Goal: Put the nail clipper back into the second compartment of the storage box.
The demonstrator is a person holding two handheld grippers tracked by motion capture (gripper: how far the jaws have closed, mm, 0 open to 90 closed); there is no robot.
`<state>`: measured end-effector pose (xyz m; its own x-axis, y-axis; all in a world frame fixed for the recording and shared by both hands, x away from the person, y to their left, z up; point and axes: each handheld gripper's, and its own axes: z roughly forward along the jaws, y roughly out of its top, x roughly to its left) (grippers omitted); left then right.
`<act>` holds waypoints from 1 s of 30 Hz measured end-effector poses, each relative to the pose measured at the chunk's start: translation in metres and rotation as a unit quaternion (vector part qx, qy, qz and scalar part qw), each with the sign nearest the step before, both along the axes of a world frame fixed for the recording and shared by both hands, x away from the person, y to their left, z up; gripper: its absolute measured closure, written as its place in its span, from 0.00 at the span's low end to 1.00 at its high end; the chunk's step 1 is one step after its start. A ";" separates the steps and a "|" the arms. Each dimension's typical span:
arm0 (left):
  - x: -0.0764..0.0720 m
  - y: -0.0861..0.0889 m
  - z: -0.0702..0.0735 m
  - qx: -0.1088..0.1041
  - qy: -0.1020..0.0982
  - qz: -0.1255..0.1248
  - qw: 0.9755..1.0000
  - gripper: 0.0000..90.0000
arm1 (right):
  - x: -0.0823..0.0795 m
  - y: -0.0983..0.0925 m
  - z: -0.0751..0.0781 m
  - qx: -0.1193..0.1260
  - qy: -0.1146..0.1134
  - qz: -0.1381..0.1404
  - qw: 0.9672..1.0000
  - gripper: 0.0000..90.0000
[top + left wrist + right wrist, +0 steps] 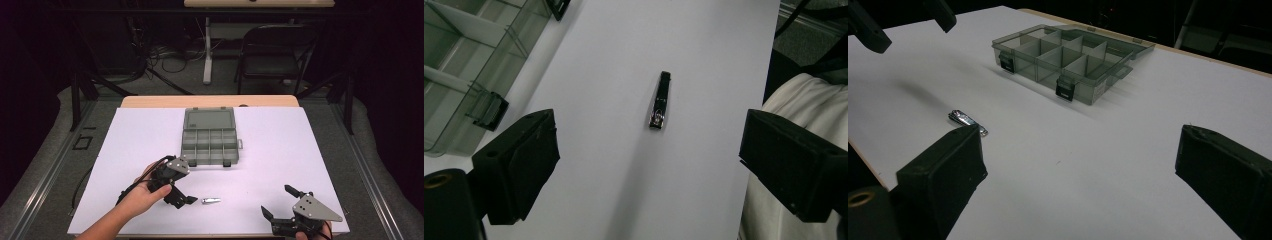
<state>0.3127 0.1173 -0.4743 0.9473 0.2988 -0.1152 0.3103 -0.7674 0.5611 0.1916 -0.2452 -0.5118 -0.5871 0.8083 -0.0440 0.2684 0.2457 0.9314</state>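
Left gripper: the left gripper hovers low over the white sheet at the near left of the table, held in the person's left hand; its jaws stand spread wide with nothing between them, as the left gripper view shows.

Nail clipper: a small metal nail clipper lies flat on the sheet just beside the left gripper's tips, apart from them; in the left gripper view it sits ahead of the open jaws, lengthwise between them.

Right gripper: the right gripper rests at the near right edge of the table, a grey three-cornered plate on top, its jaws parted wide and empty; the right gripper view looks across the sheet, with the clipper near its left jaw.

Organizer box: a translucent grey compartment box lies open at the middle of the sheet, lid folded back away from the person, dark latches on its near wall; its compartments look empty in the right gripper view. It is well apart from the clipper.

Table: a white sheet covers most of the table, whose wooden far edge shows beyond it.

Background: a dark folding chair and cables on the floor stand behind the table.
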 end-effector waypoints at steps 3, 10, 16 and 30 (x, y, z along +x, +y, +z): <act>0.002 -0.005 -0.002 0.003 0.002 -0.004 1.000 0.10 | 0.000 0.001 -0.001 0.001 0.000 0.002 1.000 0.07; 0.007 -0.018 -0.015 0.017 0.024 -0.001 1.000 0.09 | 0.001 0.000 -0.001 0.000 0.001 0.002 1.000 0.08; 0.008 -0.025 -0.021 0.027 0.025 -0.011 0.999 0.09 | 0.001 0.000 -0.001 -0.004 0.005 0.003 1.000 0.09; 0.004 -0.038 -0.031 0.062 0.008 -0.022 0.998 0.34 | 0.002 -0.001 -0.002 -0.005 0.012 0.002 1.000 0.09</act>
<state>0.3165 0.0792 -0.5052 0.9583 0.2697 -0.0943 0.2824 -0.8437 0.4566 0.1937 -0.2464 -0.5141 -0.5908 0.8060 -0.0378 0.2894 0.2554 0.9225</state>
